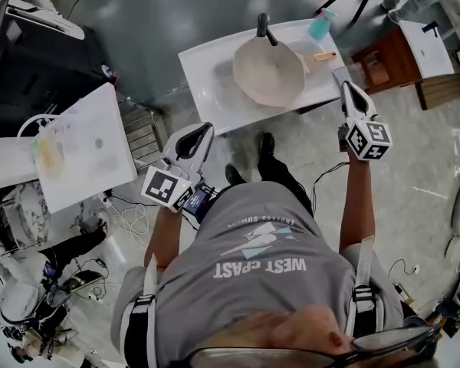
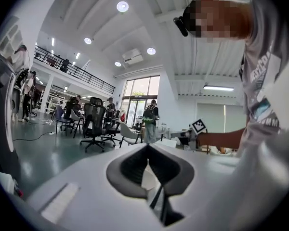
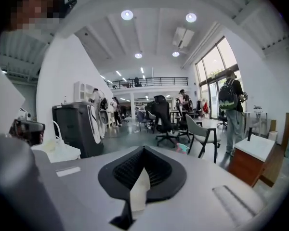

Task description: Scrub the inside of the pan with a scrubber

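Two closed and empty, left gripper (image 1: 205,129), right gripper (image 1: 345,85)

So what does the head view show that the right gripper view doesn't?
Only the head view shows the pan, sitting on a white counter, and the left gripper. Only the right gripper view shows office chairs, a standing person with a backpack and ceiling lights. Both show the right gripper, its jaws together with nothing between them.
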Tool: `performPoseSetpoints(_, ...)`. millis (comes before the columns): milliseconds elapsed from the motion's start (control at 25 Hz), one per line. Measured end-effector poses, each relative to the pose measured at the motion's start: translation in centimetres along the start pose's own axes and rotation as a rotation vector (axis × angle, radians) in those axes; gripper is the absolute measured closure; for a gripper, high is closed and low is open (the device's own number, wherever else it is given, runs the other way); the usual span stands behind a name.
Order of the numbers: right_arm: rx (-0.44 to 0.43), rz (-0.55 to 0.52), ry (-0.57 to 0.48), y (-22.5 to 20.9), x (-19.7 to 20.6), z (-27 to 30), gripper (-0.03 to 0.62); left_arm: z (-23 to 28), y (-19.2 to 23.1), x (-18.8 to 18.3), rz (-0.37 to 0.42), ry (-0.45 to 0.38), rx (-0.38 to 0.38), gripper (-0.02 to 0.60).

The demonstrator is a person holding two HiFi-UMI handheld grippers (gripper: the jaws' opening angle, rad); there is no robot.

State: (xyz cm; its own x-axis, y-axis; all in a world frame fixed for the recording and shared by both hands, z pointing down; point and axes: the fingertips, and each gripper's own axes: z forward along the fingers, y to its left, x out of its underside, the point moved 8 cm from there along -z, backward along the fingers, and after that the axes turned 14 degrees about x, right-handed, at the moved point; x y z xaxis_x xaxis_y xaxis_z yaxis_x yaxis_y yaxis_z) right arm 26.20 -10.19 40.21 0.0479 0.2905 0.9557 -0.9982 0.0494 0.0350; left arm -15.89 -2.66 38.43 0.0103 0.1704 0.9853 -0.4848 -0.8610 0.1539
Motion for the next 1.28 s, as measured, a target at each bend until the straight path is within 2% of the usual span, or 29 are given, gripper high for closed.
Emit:
performPoseSetpoints(240,-0.132,-0.001,-0.142,4.5,-5.0,-9.3,0.594,1.1,-4.1,-0.9,0.047,-0.010,0.078,0.578)
performPoseSetpoints(520,-0.255,0.023,-0.205,5.8,-5.7,-18.0,0.594,0.9,-10.1,-1.6,0.100,-0.026,0.068,0.578)
performPoseSetpoints(680,-0.327,0.001,-0.180,6.0,-4.2,-23.6,0.594,1.2,-15.3,-1.0,0.080,-0.010,0.060,0.578)
performPoseSetpoints(800,-0.332,-0.048,-0.151,5.4,-1.6,-27.4,0.595,1.9,-19.7,-0.4,0.075,-0.011,0.078,0.578)
performPoseSetpoints(1000,-0.365,-0.017,-0.119,3.6,1.5,-33.2,0.595,2.1,-27.0,0.4,0.096,-0.006,0.109,0.578)
performPoseSetpoints(1280,-0.373,-0.022,-0.124,2.2,3.5,-39.0,0.595,-0.4,-33.1,2.0,0.090,0.008,0.081,0.578)
